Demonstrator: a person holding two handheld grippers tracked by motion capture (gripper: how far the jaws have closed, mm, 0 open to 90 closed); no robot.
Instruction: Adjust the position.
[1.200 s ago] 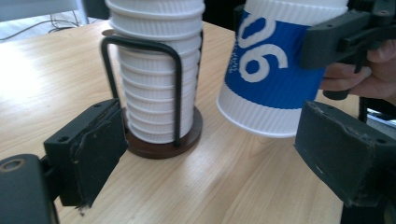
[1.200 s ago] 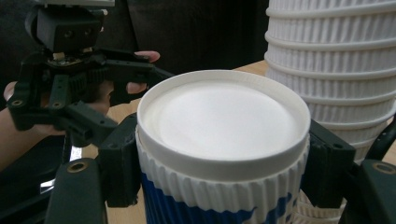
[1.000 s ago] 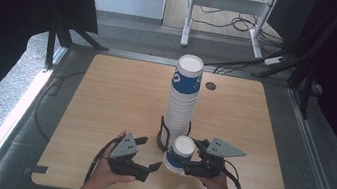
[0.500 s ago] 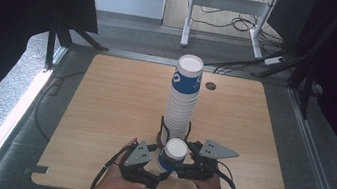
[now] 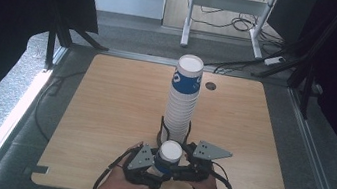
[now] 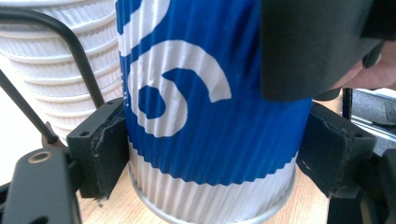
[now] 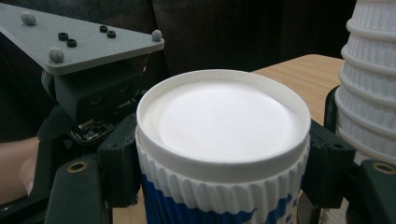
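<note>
The blue-and-white ribbed paper cup stands upside down at the near edge of the counter, its white base upward, just in front of the tall stack of cups that sits in a black wire holder. The left claw has just been closing, and its pads press the cup's lower wall on both sides in the left gripper view. The right claw grips the same cup just under its top rim, a pad on each side. Both hands rest close together at the counter's near edge.
</note>
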